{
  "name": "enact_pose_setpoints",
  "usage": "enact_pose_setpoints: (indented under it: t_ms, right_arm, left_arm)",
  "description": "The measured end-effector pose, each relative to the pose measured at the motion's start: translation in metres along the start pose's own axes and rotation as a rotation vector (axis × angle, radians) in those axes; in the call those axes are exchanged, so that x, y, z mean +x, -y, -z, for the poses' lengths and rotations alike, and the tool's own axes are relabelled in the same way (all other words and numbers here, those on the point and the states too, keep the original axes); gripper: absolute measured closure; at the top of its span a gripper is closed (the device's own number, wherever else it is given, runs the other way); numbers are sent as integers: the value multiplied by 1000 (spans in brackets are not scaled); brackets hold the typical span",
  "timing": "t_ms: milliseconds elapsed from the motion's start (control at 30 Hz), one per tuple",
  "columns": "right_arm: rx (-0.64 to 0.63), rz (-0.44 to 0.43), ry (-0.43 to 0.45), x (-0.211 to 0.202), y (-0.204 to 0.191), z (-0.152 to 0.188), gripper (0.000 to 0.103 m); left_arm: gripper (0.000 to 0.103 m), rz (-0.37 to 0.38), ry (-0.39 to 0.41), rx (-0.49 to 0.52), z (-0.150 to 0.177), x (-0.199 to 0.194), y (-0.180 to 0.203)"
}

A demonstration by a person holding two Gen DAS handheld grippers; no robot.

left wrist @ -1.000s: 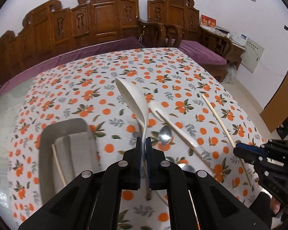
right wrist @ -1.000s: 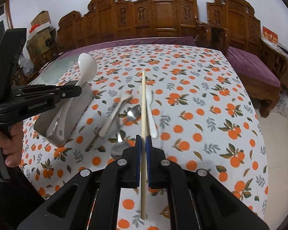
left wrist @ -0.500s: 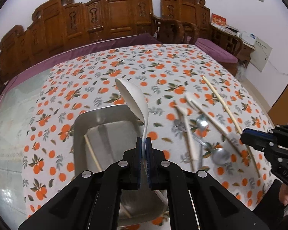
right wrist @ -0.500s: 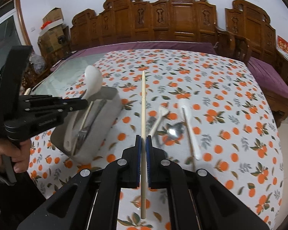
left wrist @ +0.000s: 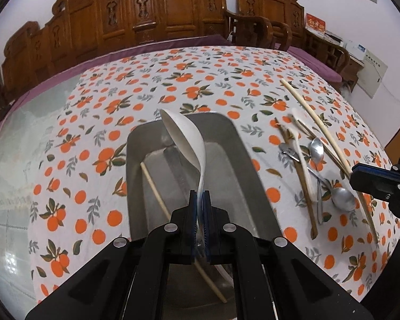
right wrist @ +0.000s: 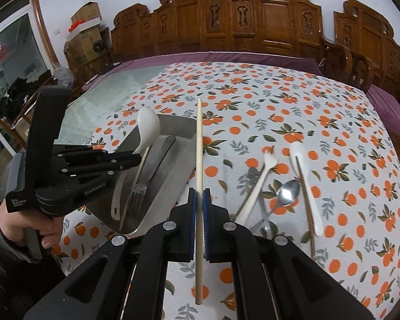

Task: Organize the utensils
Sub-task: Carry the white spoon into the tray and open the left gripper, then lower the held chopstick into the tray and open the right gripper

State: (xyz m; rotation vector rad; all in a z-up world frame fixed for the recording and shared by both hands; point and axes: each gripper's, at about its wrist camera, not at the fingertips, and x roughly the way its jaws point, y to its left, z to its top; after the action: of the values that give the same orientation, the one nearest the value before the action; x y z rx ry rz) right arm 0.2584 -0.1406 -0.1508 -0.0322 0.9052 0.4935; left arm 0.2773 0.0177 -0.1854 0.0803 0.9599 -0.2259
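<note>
Utensils: smooth white spoon (left wrist: 185,138) over rectangular steel tray (left wrist: 242,160).

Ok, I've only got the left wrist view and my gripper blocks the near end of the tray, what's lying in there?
Observer: A metal fork lies in the steel tray, tines toward the near end.
Operator: Is the right gripper holding anything?
Observer: Yes, the right gripper is shut on a pale chopstick, near its middle.
Operator: And the blurry white thing right of the tray?
Observer: A white plastic fork, just left of a metal spoon.

Loose utensils (left wrist: 306,165) (right of tray) look motion-blurred.
</note>
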Motion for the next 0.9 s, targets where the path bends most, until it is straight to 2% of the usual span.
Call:
enact_pose_setpoints:
  t_ms: [400,600,900]
  right_arm:
    - [-24,-23,-10,16,-23,-6,97]
    - [-15,-29,-6,20,-29,-9,97]
    - [15,-55,0,38,-43,-17,97]
  left_arm:
    - [99,31,-20,-21,7,9,-14]
    - [99,41,19,-51,2,-6,-22]
    - [99,-1,88,-76,-5,-30,-45]
